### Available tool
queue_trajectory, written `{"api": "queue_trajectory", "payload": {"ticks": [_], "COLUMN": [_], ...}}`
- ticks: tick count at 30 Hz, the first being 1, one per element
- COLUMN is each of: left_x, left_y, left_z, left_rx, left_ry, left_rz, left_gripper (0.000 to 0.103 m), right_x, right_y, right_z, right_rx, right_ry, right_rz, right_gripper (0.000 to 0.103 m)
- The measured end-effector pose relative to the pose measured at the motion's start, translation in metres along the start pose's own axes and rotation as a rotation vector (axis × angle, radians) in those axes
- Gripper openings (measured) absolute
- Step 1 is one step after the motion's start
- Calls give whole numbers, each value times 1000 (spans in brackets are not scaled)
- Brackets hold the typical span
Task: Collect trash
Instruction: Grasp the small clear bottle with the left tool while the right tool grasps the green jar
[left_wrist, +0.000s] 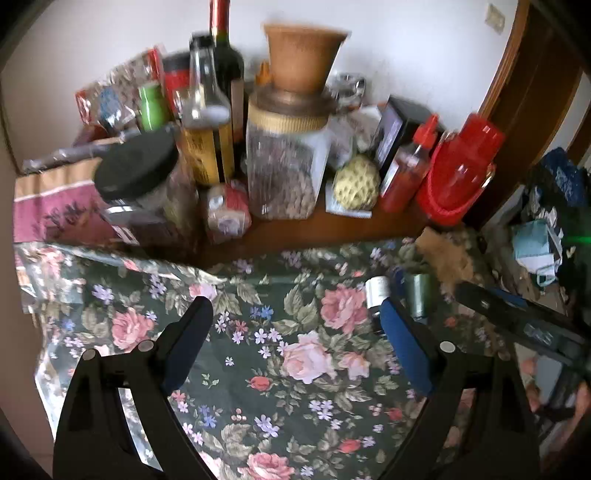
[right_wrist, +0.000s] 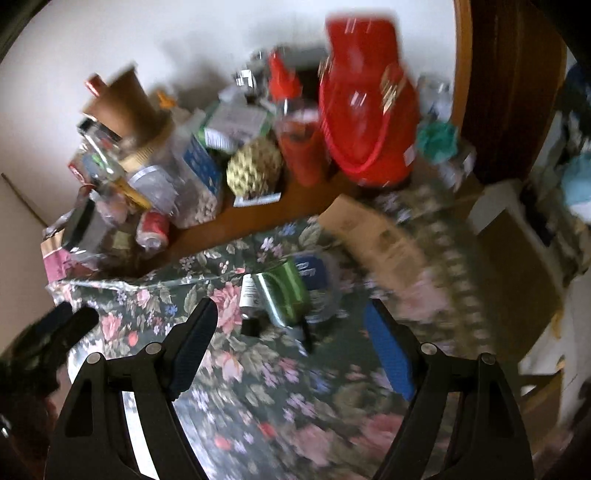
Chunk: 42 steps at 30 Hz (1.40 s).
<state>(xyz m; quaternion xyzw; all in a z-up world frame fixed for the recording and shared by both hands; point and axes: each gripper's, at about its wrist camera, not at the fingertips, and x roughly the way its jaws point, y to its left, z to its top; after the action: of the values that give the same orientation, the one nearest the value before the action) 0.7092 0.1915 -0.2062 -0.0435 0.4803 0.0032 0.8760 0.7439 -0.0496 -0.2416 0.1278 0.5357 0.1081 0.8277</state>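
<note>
Left wrist view: black fingers with blue pads (left_wrist: 404, 350) of the left gripper (left_wrist: 293, 325) stand wide apart, released, with nothing between them. Below them lies a flowered tablecloth (left_wrist: 295, 354). Just beyond the right-hand finger, a green can (left_wrist: 419, 293) lies on the cloth, with a small white-labelled bottle (left_wrist: 376, 291) touching its left side. Farther back, bare wooden tabletop (left_wrist: 295, 230) carries a row of items against the wall: a black-lidded jar (left_wrist: 140, 184), a yellow-labelled bottle (left_wrist: 205, 122), a wine bottle (left_wrist: 225, 55), a clear jar of nuts (left_wrist: 286, 166) with a brown pot (left_wrist: 303, 55) on top, a small red can (left_wrist: 227, 210) lying on its side, a bumpy green fruit (left_wrist: 356, 182), a red sauce bottle (left_wrist: 408, 166) and a red jug (left_wrist: 461, 166). The other gripper's black body shows at the right edge.

Right wrist view: the right gripper (right_wrist: 291, 321) is likewise released, jaws wide, gripping nothing. This picture is blurred. The green can (right_wrist: 282, 291) lies on the cloth just ahead, between the fingertips' lines, with the small bottle (right_wrist: 249, 291) at its left and a blue-labelled item (right_wrist: 312, 271), too blurred to identify, behind it. A flat piece of cardboard (right_wrist: 373, 229) lies to the right. The red jug (right_wrist: 364, 103), sauce bottle (right_wrist: 295, 129), fruit (right_wrist: 255, 168) and red can (right_wrist: 153, 229) stand behind.
</note>
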Motion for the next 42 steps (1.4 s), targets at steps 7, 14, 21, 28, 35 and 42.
{"api": "queue_trajectory", "payload": {"ticks": [7,14,21,28,35,42], "left_x": [37,51,78,119,143,152], "left_y": [2,-6,-33,-74,-98,-112], "left_z": [-11,-13,-7,-3,3,7], "left_rx": [14,4,21,81,85,127], "left_ry": [68,101,152,216,222,209], "left_rz": [-19,-55,-83,-92,-66,-20], "left_gripper": [92,89,77,48,41,28], "right_x": [50,45,-7,-40,-60,-75], "right_y": [9,2,-25,-54,-67,-72], "right_z": [-2,-8,-17,-30,-38,-43], "right_rx": [-50,-56,-38,-26,4,16], "right_ry": [69,48,-40,-55,-82,-97], "right_rz": [-62,-63,-70,-124,-147,-130], "right_gripper": [68,43,40,39,39,39]}}
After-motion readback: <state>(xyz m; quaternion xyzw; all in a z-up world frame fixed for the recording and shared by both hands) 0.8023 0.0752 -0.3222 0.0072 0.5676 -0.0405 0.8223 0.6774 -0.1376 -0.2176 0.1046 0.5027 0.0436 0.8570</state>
